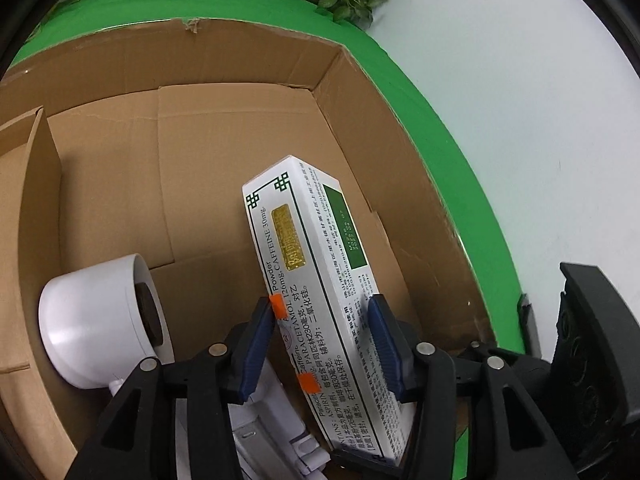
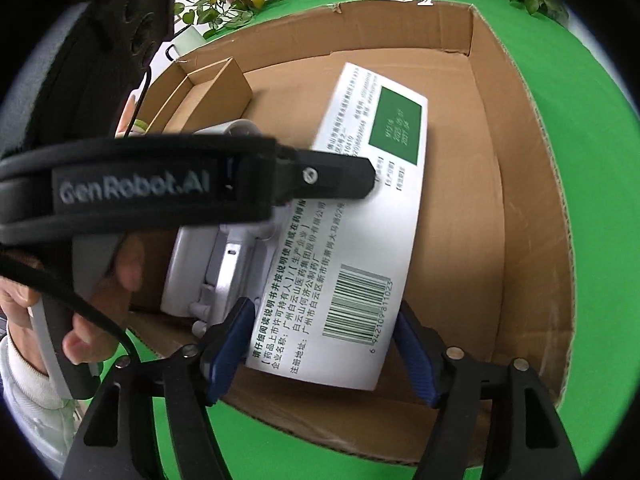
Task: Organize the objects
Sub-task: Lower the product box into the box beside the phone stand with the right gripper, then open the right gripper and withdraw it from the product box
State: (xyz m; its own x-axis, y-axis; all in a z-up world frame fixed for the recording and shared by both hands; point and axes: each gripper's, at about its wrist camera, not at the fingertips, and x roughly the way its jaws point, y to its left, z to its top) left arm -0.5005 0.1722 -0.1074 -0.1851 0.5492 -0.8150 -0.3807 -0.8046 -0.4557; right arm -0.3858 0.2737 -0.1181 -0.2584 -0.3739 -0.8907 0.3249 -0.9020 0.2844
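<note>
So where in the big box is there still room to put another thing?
The cardboard box has bare floor at the far end, beyond the medicine carton. The near-left corner is crowded: white roll, white device.

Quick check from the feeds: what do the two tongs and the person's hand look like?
Both tongs, left and right, have black linkage arms with silver rivets and ribbed blue pads. A "GenRobot.AI" mark shows on the left one. A black cable crosses the hand; its sleeve is white.

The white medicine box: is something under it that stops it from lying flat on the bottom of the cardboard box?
Yes, it seems so. The white medicine box is tilted inside the cardboard box, its left edge apparently propped on a white plastic device beside it. To its right, the bottom looks bare.
</note>
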